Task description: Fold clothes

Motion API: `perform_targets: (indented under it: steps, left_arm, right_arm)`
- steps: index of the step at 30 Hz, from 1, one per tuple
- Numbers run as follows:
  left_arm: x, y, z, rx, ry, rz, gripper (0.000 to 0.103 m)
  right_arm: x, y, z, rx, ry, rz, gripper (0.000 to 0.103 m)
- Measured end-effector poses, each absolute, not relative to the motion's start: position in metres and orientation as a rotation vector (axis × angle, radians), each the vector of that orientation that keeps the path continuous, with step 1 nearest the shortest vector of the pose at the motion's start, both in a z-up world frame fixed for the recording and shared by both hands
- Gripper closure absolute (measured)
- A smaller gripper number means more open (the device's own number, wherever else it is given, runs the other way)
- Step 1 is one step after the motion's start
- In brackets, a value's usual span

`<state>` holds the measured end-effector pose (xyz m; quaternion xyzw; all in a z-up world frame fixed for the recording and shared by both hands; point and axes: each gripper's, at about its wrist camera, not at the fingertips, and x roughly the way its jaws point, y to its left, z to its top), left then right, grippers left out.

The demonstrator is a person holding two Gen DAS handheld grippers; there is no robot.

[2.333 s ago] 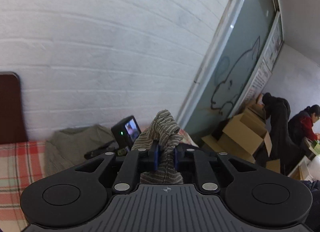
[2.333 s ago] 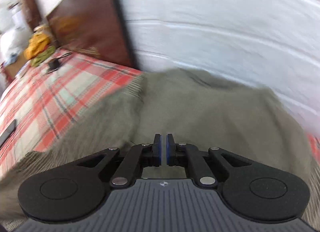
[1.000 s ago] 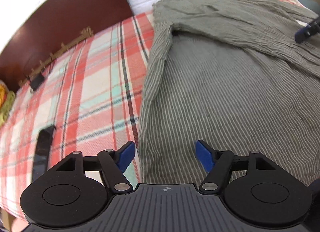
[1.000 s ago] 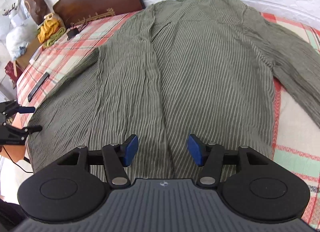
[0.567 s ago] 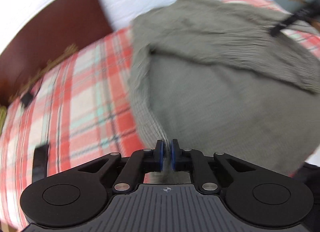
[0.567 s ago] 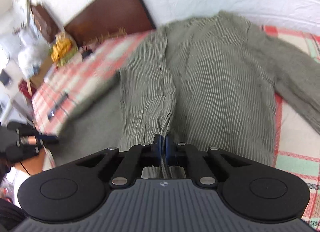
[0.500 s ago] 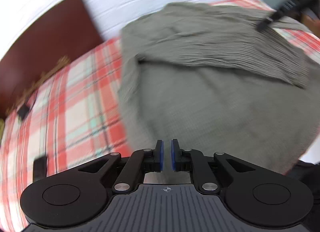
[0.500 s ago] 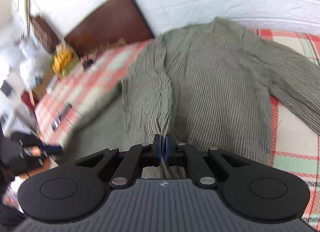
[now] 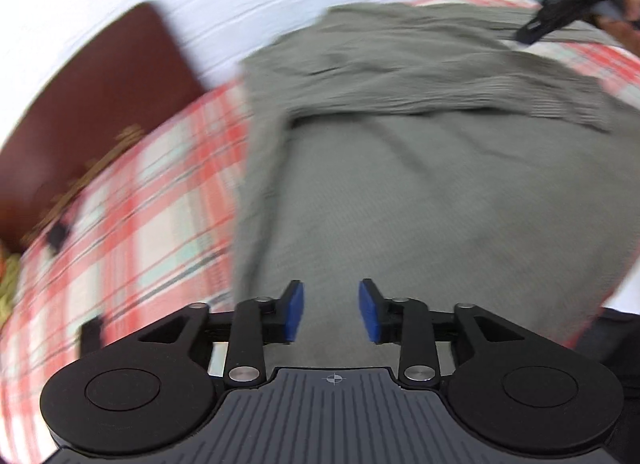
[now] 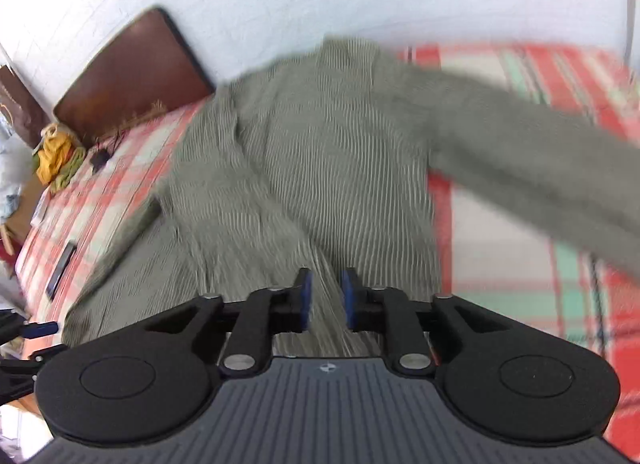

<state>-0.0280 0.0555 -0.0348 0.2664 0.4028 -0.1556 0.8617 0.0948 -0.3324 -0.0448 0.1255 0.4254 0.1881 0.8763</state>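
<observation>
An olive striped shirt (image 9: 420,204) lies spread on the plaid bed cover (image 9: 160,204). My left gripper (image 9: 331,312) hovers over the shirt's near edge. Its jaws are opening, and the blue pads stand apart with cloth below them, not pinched. In the right wrist view the shirt (image 10: 320,164) lies front up, with one sleeve (image 10: 540,168) stretched out to the right. My right gripper (image 10: 326,300) is opening over the hem, and blurred fabric shows in the narrow gap between its pads. Each gripper appears in the other's view: the right gripper (image 9: 560,18) and the left gripper (image 10: 44,340).
A brown headboard (image 10: 132,68) leans on the white brick wall behind the bed. A dark flat phone (image 10: 60,268) and a small black item (image 10: 100,158) lie on the cover to the left. A yellow-green cloth pile (image 10: 54,156) sits past the bed's left edge.
Half a second ago both grippers were shut at the shirt's near hem, the right one pinching cloth. Now both sets of jaws have parted, and both hands have lifted a little.
</observation>
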Motion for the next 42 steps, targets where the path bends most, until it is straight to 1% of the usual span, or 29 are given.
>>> perform_targets:
  steps: [3,5,8,12,16,20,21,22,23,24,25,26,29,30,31,32,33,37,42]
  left_arm:
    - [-0.016,0.080,-0.039,0.555,0.851,-0.242,0.045]
    - [-0.010,0.090,-0.044,0.535,0.868,-0.224,0.045]
    - [-0.003,0.100,-0.052,0.508,0.882,-0.219,0.044]
    - [0.003,0.106,-0.058,0.471,0.881,-0.243,0.040]
    - [0.013,0.106,-0.064,0.441,0.892,-0.297,0.040]
    - [0.025,0.110,-0.073,0.408,0.916,-0.322,0.041]
    - [0.028,0.111,-0.075,0.394,0.926,-0.326,0.045]
    - [0.031,0.114,-0.077,0.382,0.934,-0.330,0.053]
    - [0.032,0.113,-0.077,0.378,0.937,-0.332,0.069]
    - [0.034,0.112,-0.077,0.375,0.939,-0.335,0.077]
    - [0.036,0.112,-0.076,0.372,0.942,-0.337,0.081]
    - [0.037,0.111,-0.076,0.369,0.944,-0.340,0.091]
    - [0.039,0.105,-0.075,0.394,0.947,-0.364,0.102]
    - [0.038,0.103,-0.073,0.400,0.945,-0.377,0.103]
    - [0.038,0.100,-0.072,0.406,0.942,-0.390,0.103]
    - [0.037,0.097,-0.069,0.415,0.937,-0.405,0.103]
    - [0.036,0.094,-0.067,0.425,0.930,-0.420,0.103]
    - [0.028,0.077,-0.052,0.463,0.899,-0.499,0.103]
    - [0.020,0.048,-0.037,0.498,0.860,-0.609,0.103]
  right_arm:
    - [0.106,-0.310,-0.019,0.232,0.807,0.456,0.061]
    - [0.120,-0.289,-0.009,0.203,0.776,0.504,0.059]
    - [0.149,-0.250,-0.008,0.175,0.785,0.553,0.058]
    - [0.194,-0.207,-0.019,0.175,0.795,0.583,0.057]
    - [0.244,-0.174,-0.034,0.211,0.784,0.578,0.057]
    - [0.291,-0.143,-0.052,0.168,0.773,0.559,0.055]
    - [0.301,-0.136,-0.057,0.148,0.768,0.553,0.055]
    - [0.309,-0.130,-0.061,0.131,0.769,0.553,0.055]
    - [0.318,-0.125,-0.067,0.116,0.773,0.557,0.055]
    - [0.324,-0.121,-0.071,0.108,0.778,0.561,0.055]
    - [0.329,-0.118,-0.076,0.105,0.784,0.566,0.055]
    - [0.333,-0.115,-0.080,0.102,0.790,0.570,0.055]
    - [0.345,-0.108,-0.091,0.105,0.813,0.578,0.055]
    - [0.347,-0.108,-0.094,0.109,0.826,0.583,0.055]
    - [0.350,-0.106,-0.096,0.113,0.842,0.598,0.059]
    - [0.351,-0.105,-0.097,0.117,0.857,0.620,0.087]
    - [0.351,-0.106,-0.095,0.126,0.854,0.629,0.102]
    - [0.348,-0.115,-0.074,0.193,0.781,0.635,0.102]
    - [0.352,-0.122,-0.056,0.197,0.708,0.596,0.102]
